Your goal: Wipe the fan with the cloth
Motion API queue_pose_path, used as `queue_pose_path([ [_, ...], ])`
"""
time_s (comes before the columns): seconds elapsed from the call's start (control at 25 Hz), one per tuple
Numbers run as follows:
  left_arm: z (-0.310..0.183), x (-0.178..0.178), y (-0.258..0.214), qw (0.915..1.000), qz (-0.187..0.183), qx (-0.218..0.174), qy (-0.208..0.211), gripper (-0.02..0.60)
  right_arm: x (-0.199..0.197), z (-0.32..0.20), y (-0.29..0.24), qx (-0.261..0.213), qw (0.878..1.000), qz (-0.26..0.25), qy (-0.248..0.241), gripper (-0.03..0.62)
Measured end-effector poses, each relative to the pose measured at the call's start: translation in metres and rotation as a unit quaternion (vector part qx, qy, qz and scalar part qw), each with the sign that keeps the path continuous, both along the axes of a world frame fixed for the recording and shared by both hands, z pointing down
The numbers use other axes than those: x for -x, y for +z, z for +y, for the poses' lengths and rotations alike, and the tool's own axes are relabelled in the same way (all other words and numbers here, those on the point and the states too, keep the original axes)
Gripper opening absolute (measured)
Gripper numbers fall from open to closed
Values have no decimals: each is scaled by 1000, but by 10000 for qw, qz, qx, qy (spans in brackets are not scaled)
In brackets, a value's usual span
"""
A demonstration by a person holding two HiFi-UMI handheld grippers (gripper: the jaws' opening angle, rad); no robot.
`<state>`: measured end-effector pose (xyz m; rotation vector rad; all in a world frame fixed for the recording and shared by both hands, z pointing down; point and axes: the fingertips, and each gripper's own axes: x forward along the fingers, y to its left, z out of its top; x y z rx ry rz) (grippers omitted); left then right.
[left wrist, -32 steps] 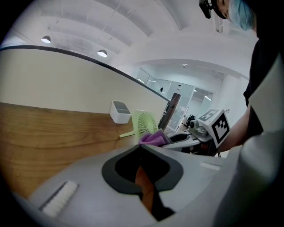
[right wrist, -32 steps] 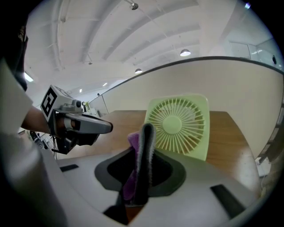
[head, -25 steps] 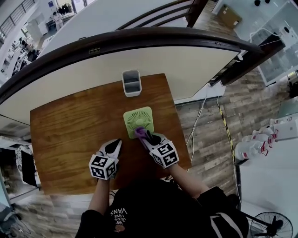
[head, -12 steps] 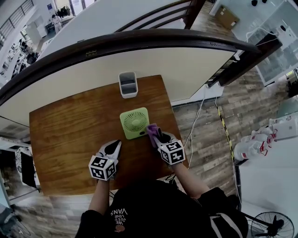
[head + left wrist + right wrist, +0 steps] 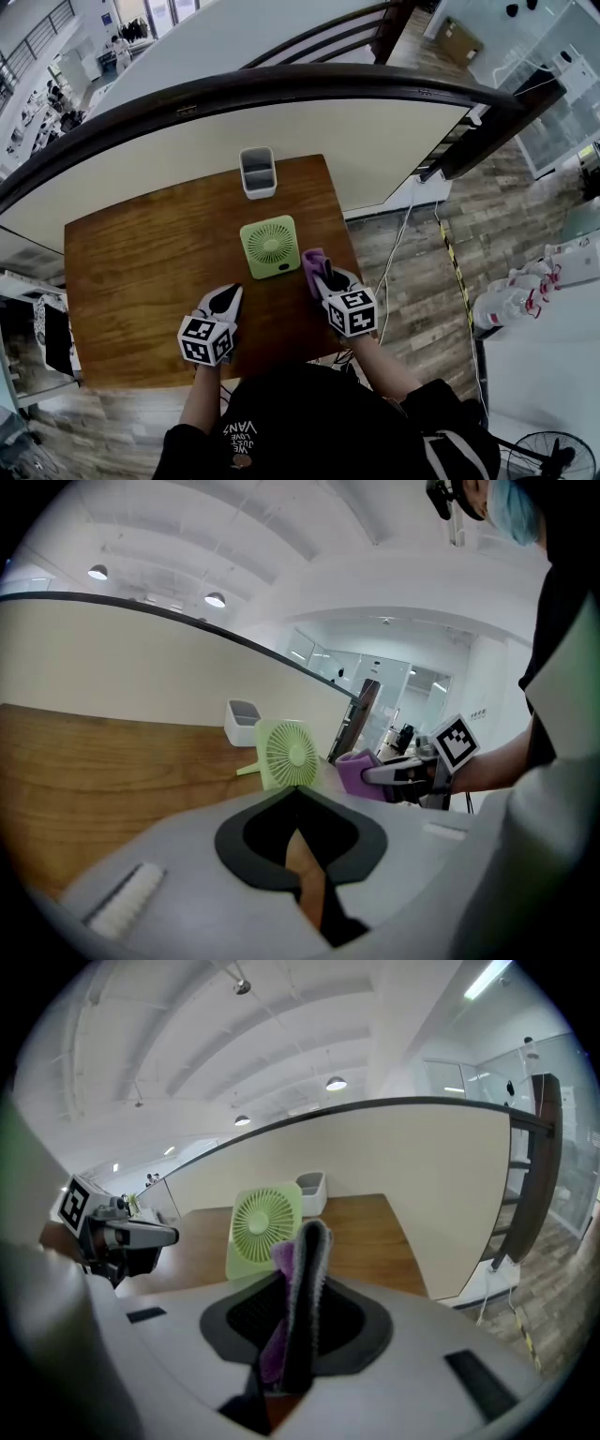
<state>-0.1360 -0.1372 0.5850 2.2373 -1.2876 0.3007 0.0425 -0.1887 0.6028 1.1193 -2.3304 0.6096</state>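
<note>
Fan: green, square frame [image 5: 270, 247], propped on its stand mid-counter, round grille turned toward the person. Nothing on the grille right now.
Cloth: purple, bunched up [image 5: 313, 261], just right of the fan's near right corner and off the grille. Touching the frame or not, can't tell from here.
Right tool: [image 5: 323, 274] clamped tight on the cloth, purple folds squeezed between the pads and poking out past the tips. Angled forward and down beside the fan's right side, marker cube trailing back toward the person.
Left tool: [image 5: 229, 294] jaws pressed together, nothing between them. Sitting low over the counter, near the fan's front left and clearly apart from it, pointed forward and slightly down.
Counter: brown wood grain [image 5: 131, 253], carrying the fan and one box. Both tools working over its near half.
Box: small, white, open-topped [image 5: 258, 171], at the counter's far edge, straight behind the fan and apart from it.
Wall: low cream curve with a dark rail on top [image 5: 281, 84], right behind the counter.
Floor: grey-brown planks [image 5: 422, 253] off to the right, a white cable trailing across them.
</note>
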Motion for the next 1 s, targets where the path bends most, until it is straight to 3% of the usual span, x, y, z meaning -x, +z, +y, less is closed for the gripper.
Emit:
queue_pose_path([
  [0.64,34,-17,-59,9954,-83,-703,-642,11,2,40,-98,-725,9919,-980,-361,84],
  [1.0,70,-32,-82,9883,-80,-1075,-1082,11,-16,74,-119,-807,9858,-1319,-647,84],
])
